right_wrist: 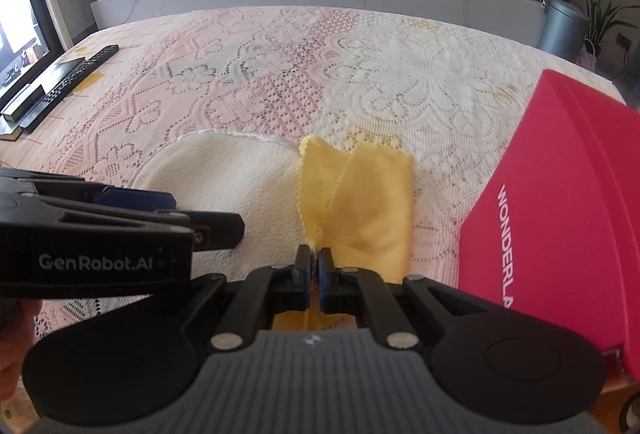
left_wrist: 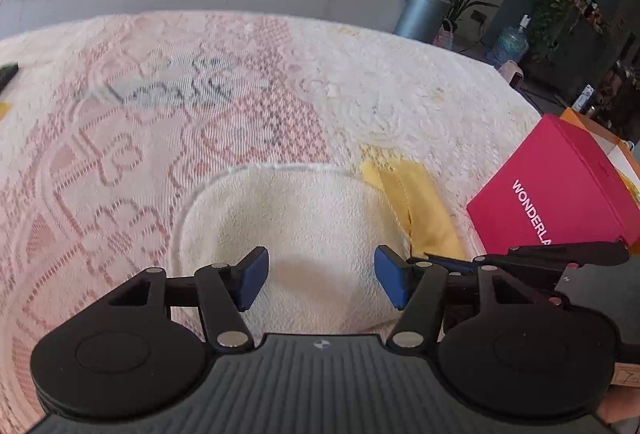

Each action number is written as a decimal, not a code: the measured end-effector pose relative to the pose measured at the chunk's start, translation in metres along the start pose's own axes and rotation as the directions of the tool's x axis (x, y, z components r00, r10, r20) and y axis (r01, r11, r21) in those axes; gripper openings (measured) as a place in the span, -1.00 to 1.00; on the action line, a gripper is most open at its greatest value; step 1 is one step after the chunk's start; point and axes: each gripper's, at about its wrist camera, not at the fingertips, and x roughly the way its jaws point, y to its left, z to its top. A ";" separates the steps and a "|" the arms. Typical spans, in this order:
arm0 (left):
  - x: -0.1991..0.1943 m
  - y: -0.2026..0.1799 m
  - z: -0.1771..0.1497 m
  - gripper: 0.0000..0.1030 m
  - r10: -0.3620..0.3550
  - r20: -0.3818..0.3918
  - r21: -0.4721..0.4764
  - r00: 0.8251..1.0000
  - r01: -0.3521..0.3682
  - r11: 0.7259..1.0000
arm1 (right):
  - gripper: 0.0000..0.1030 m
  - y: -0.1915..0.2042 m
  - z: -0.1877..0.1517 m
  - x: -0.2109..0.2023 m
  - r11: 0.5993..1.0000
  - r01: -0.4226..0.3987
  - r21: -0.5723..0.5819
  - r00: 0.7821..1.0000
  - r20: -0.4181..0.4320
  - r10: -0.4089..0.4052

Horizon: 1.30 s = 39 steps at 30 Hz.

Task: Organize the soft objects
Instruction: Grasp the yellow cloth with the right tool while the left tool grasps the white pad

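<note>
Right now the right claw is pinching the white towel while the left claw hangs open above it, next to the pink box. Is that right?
Not quite. The right claw is pinching the yellow cloth, not the white towel; the right wrist view shows the yellow fabric caught between its pads. The rest holds: the left claw hangs open above the white towel, with the pink box nearby.

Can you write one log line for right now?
left gripper: open over white towel | right gripper: shut on yellow cloth
</note>
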 end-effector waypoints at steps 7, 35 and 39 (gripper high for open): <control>0.005 -0.003 -0.002 0.60 0.075 -0.022 0.058 0.997 -0.073 0.996 | -0.98 0.000 -0.004 0.000 1.000 -0.007 -0.004 1.000 0.013 0.007; 0.008 -0.013 -0.008 -0.92 0.135 0.004 0.115 0.991 -0.135 0.984 | -0.96 -0.002 -0.005 0.000 1.000 -0.031 -0.002 0.999 0.025 0.031; -0.003 -0.011 -0.006 -0.93 0.092 0.028 0.084 0.995 -0.094 0.992 | -0.95 -0.002 -0.004 0.001 0.999 -0.031 -0.003 0.999 0.025 0.032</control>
